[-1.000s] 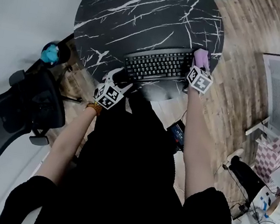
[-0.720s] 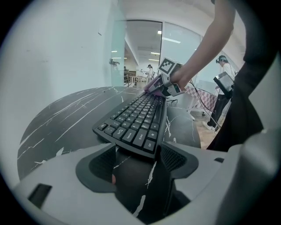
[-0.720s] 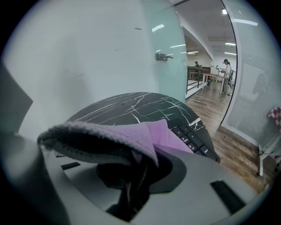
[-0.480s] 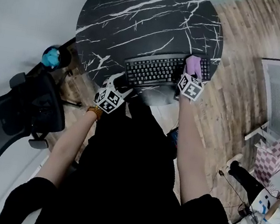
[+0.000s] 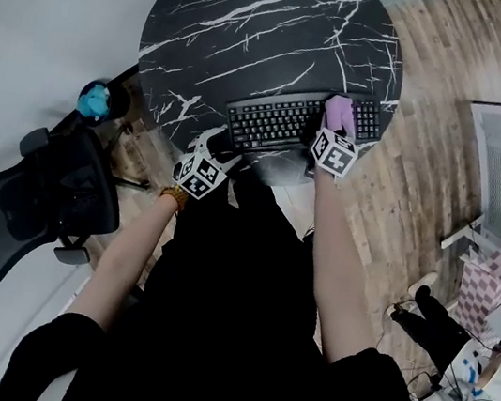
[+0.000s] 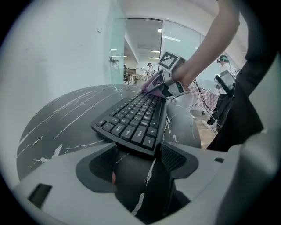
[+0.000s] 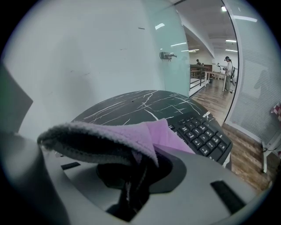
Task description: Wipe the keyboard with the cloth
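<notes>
Right gripper (image 7: 139, 173): jaws closed on the lilac cloth (image 7: 127, 134), which rests on the right half of the keyboard (image 5: 273, 122). Left gripper (image 6: 138, 158): jaws wide apart, gripping nothing, positioned at the keyboard's left end. The keyboard lies at the near edge of the round black marble table (image 5: 251, 24)

In the right gripper view the cloth (image 7: 109, 140) drapes over the right hand-held gripper (image 7: 136, 184). It hides the jaws' tips and all of the keyboard (image 7: 204, 138) but its end keys. In the head view the far edge of the bench (image 5: 261, 25) is cut off at the top, and a marker cube covers most of the left hand-held gripper (image 5: 210, 145). People (image 6: 150, 70) behind the glass are too small to make out.
</notes>
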